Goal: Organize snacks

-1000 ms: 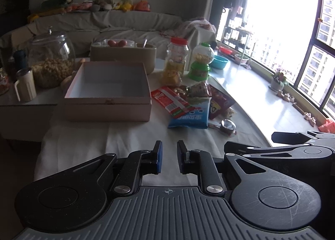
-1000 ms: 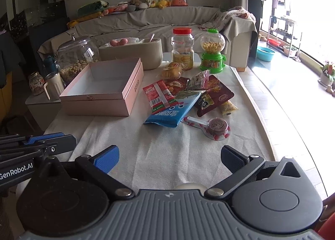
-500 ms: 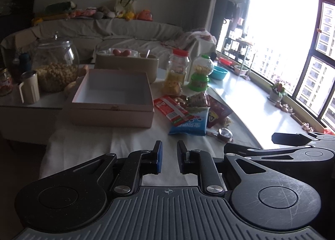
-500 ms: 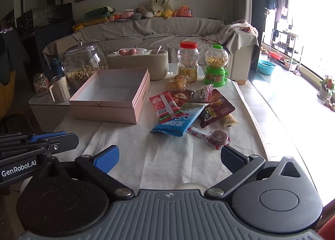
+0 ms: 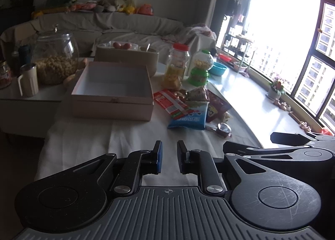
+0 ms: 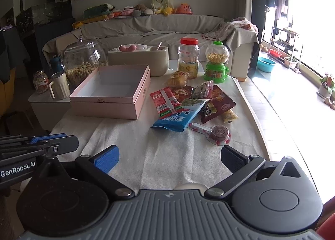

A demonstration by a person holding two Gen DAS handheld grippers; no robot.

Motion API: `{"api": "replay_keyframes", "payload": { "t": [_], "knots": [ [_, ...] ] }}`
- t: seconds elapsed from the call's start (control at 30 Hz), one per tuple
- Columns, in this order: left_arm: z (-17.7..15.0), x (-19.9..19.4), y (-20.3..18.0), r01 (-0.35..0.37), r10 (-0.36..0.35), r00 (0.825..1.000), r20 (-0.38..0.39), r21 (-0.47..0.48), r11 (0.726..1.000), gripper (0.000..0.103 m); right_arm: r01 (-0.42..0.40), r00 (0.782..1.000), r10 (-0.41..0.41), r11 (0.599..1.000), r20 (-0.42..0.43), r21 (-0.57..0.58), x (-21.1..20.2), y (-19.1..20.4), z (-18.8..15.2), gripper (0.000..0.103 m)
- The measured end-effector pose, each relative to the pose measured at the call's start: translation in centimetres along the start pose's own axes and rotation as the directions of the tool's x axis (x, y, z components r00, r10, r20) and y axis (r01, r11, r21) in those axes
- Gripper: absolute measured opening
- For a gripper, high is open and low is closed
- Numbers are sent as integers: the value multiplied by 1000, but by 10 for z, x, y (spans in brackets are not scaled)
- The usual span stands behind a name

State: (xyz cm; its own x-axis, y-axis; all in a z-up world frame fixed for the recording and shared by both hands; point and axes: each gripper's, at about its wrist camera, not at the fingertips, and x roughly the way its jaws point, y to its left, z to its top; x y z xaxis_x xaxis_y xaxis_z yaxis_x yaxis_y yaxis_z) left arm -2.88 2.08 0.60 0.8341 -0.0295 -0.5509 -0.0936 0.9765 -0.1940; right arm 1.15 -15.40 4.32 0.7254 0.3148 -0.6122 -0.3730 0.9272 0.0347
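Desk [image 6: 167,156] wore a pale wrinkled cloth, set in a living rm w/ a covered sofa [image 6: 159,28] along the back wall, plush toys on its top, framed pics above, big bright window [image 5: 278,36] to the right. Pink box [image 6: 113,93], lid off & empty, sat on the desk's left half. Snack pile lay just right of it: red packet [image 6: 166,102] overlapping a blue bag [image 6: 178,117], dark-red packet [image 6: 217,105] beside those, lollipop [image 6: 217,134] nearest the cameras. Behind: red-capped jar [image 6: 188,60], green candy dispenser [image 6: 216,64], beige tub [image 6: 142,60] w/ eggs. Glass jar [image 6: 83,62] of nuts & a mug [image 6: 59,86] stood on a side table to the left.

Writing: "GenRobot.AI" legible on the left unit seen in the right wrist view; packet print too small to read.

Left gripper [image 5: 169,157] hung over the near cloth, fingers nearly together w/ a thin gap, holding nothing. Right gripper [image 6: 169,159] had fingers wide apart, also holding nothing, over the near desk edge.

Vs 0.5 s ago: both cams sat a bit closer to the box & snacks; finger spacing unchanged, snacks hadn't moved
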Motion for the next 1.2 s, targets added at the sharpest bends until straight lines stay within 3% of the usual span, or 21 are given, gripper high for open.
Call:
{"api": "replay_keyframes", "payload": {
  "t": [1.2],
  "knots": [
    [-1,-1,-4,17,-17,1000,-9,11,1000,19,2,999,-1,1000,43,-7,-9,3,0,103]
  ]
}}
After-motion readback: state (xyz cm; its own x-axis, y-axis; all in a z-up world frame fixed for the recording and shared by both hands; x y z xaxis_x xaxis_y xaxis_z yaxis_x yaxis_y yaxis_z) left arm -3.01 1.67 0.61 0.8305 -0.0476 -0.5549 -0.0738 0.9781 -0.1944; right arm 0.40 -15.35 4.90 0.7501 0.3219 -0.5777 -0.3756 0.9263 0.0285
